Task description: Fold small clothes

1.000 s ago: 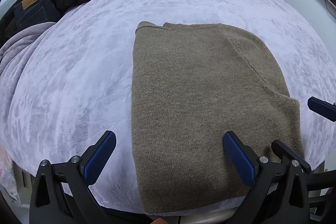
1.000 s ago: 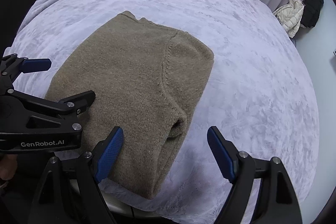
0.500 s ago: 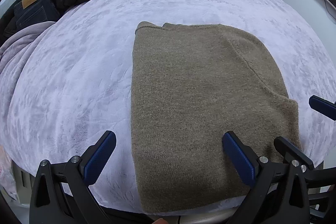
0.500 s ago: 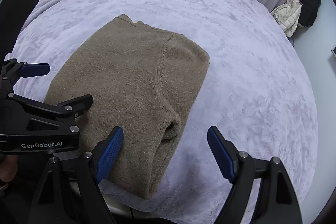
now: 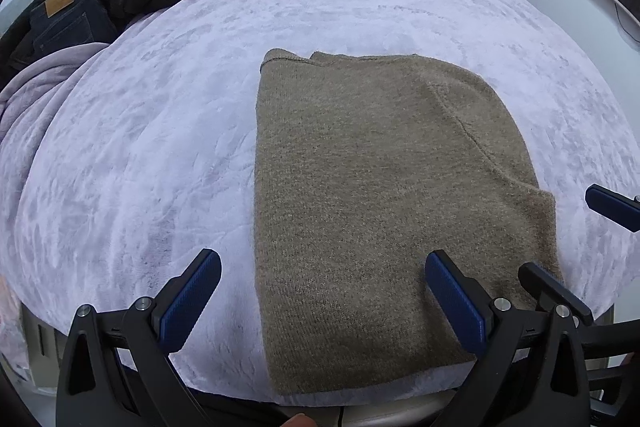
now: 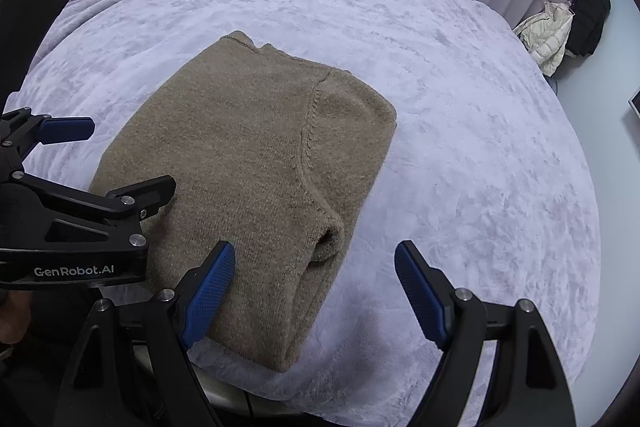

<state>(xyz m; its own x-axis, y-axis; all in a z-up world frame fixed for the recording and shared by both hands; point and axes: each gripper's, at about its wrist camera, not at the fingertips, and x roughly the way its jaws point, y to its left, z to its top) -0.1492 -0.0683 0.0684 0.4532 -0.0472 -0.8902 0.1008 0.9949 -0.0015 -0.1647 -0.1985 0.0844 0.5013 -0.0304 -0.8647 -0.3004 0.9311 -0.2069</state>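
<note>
**A:** Right, here's the picture: a tan sweater [image 5: 380,211] lies flat on the pale purple bedspread [image 5: 152,155], partly folded into a long block, its near end right at the edge of the bed.

**B:** And both tongs hang over that near end. The left gripper [image 5: 322,301] has its jaws spread wide and nothing in them; one blue pad sits over bare bedspread, the other over the knit.

**A:** Same on the other side. The right gripper [image 6: 316,293] gapes wide and empty, one pad above the sweater's near corner, the other out over the bedspread. Neither looks to be pressing on the cloth.

**B:** How's this thing going to handle, do you reckon?

**A:** Soft and floppy, I'd say. A fuzzy knit, thick enough to have some weight, so it should sag between two grips. Not slippery, though; those ribbed pads should bite well.

**B:** Nothing fragile, but a loose knit can stretch if one corner gets dragged.

**A:** So take the two near corners together, pinching through all the layers. See that tucked sleeve end [image 6: 326,247] on the right edge? I'd grab just below it so it doesn't spill out.

**B:** Then a lift and carry toward the collar [image 5: 286,57] looks like the next fold.
</note>
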